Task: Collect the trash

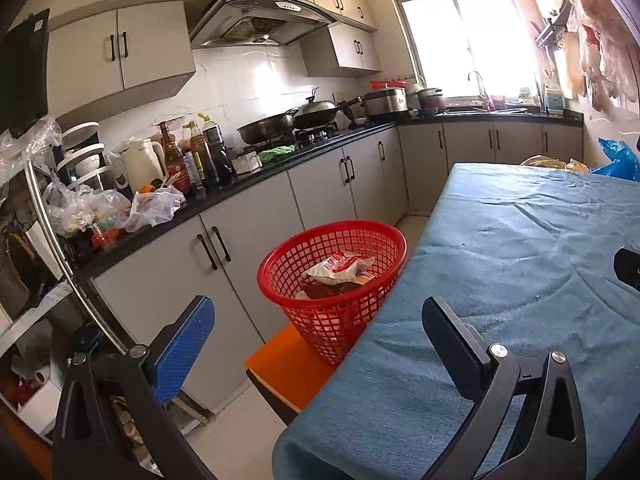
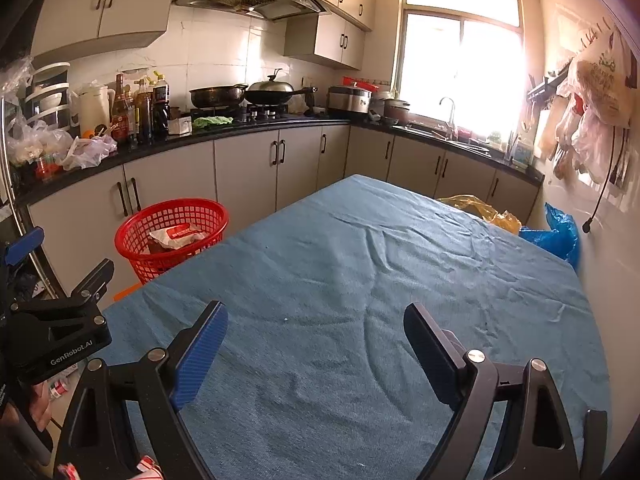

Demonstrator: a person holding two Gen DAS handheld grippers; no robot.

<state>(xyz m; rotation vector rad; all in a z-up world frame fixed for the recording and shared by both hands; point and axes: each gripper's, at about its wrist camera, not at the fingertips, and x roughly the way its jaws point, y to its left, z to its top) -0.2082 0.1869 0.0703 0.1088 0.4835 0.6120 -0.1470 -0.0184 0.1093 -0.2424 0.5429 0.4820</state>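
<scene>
1. Trash sits already in the red basket (image 1: 332, 276): a crumpled white-and-red wrapper (image 1: 340, 268) lies on top of some darker scraps, and the basket stands on an orange stool (image 1: 288, 364) hard against the left edge of the table.

2. The blue cloth (image 2: 360, 280) covering the table looks bare in both views, apart from a few tiny pale specks too small to identify. I see no further litter lying on it.

3. The left gripper (image 1: 316, 344) is spread wide with nothing between its fingers. It hangs over the table's near left corner, with the basket straight ahead of it and a little left of centre.

4. The right gripper (image 2: 316, 344) is likewise spread and empty, hovering over the middle of the near edge of the table. From here the basket lies well off to its front left.

5. The left gripper also shows at the left edge of the right wrist view, between the right gripper and the basket, so the left hand is clearly the nearer one to the bin.

6. A small red-and-white scrap (image 2: 148, 465) shows at the bottom left of the right wrist view, below the table edge; I cannot tell what it is or what it rests on. If it is trash, it lies behind and left of the right gripper.

7. My judgement: collection is at or close to its end.
</scene>
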